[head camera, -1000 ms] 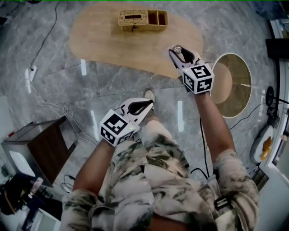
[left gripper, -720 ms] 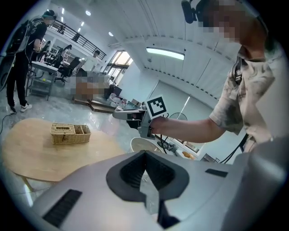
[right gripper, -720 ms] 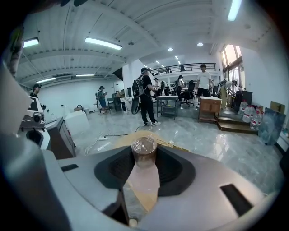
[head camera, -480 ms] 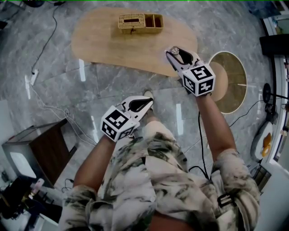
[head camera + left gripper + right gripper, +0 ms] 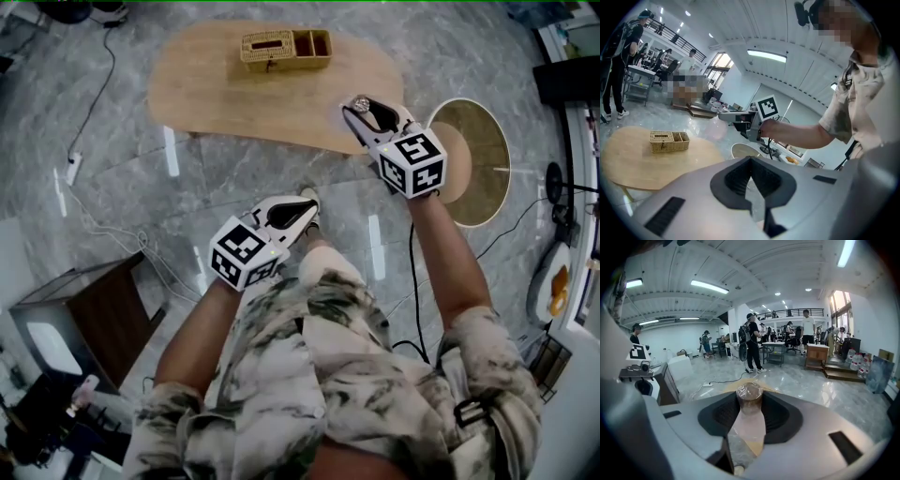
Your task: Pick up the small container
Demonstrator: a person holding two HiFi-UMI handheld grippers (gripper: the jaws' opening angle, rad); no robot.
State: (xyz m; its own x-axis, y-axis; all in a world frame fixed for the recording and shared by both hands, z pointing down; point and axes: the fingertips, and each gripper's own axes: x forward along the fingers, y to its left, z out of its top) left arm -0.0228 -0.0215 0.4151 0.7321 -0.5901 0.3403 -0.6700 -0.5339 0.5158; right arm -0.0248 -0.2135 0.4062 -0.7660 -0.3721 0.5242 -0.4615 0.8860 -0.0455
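Observation:
The small container [image 5: 367, 101], a clear cup with brownish contents and a crinkled film lid, sits between the jaws of my right gripper [image 5: 360, 111], which is shut on it above the near right edge of the wooden table [image 5: 206, 89]. In the right gripper view the small container [image 5: 749, 393] fills the gap at the tips of the right gripper [image 5: 750, 404]. My left gripper [image 5: 310, 210] hangs lower, over the floor near my legs, shut with nothing in it. In the left gripper view the left gripper's [image 5: 751, 161] tips meet.
A wicker basket [image 5: 286, 47] with compartments stands at the table's far side. A round side table [image 5: 483, 159] is to the right, a dark cabinet [image 5: 94, 319] at the lower left. Cables [image 5: 103, 225] trail over the marble floor. People stand in the hall behind.
Both grippers have risen a little. The right one still carries the small container, and the left one stays shut and empty.

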